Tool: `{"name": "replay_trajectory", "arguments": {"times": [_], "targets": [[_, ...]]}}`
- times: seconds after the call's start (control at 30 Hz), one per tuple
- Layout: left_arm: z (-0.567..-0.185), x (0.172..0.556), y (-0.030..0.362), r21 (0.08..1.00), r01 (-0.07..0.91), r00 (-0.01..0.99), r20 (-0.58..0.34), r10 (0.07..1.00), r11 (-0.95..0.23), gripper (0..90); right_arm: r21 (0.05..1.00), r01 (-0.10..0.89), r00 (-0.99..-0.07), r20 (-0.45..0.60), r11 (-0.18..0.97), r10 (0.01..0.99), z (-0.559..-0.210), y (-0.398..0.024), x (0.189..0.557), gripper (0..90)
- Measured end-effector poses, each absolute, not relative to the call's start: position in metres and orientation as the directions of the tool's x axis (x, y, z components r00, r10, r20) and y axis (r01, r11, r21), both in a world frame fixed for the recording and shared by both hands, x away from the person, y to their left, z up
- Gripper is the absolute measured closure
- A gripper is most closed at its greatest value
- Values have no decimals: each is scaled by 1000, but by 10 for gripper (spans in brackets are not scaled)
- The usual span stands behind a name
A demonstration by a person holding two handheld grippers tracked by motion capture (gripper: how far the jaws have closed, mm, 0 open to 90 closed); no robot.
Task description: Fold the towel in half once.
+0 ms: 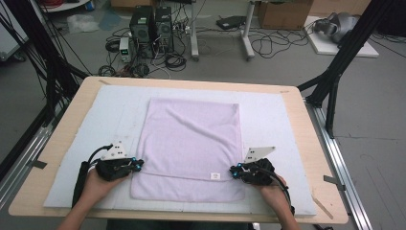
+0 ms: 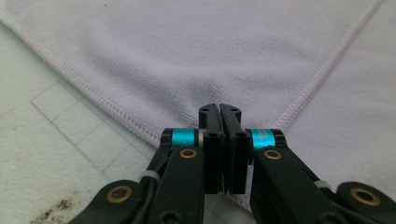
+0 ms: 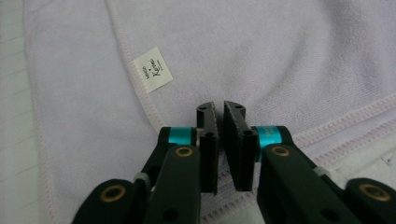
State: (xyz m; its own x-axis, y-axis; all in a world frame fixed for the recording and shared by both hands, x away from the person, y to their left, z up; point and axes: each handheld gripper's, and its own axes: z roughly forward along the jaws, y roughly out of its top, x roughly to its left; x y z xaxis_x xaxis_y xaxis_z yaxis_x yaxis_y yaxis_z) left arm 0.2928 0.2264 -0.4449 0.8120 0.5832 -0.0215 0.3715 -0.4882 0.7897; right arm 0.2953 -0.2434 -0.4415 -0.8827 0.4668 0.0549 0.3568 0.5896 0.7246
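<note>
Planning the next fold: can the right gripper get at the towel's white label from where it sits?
Probably yes. The right gripper is shut on the towel edge, and the label lies uncovered just beside its jaws; it would have to let go first.

1. A pale lilac towel (image 1: 191,143) is spread flat on the table, long side running away from the person.
2. Its near end is folded over, forming a double layer.
3. A small white label (image 1: 215,176) is seen near the fold's right corner.
</note>
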Motion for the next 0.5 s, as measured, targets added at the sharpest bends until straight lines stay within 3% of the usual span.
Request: {"name": "replay_trajectory", "arguments": {"times": [0.3,0.5], "targets": [[-409,287,234,827,342,812,-21,583,-447,880,763,330,-889,53,557,454,-417,-250,299,868],[-393,263,231,838,303,830,2,558,-454,880,776,307,-898,44,551,437,-402,-258,283,871]]}}
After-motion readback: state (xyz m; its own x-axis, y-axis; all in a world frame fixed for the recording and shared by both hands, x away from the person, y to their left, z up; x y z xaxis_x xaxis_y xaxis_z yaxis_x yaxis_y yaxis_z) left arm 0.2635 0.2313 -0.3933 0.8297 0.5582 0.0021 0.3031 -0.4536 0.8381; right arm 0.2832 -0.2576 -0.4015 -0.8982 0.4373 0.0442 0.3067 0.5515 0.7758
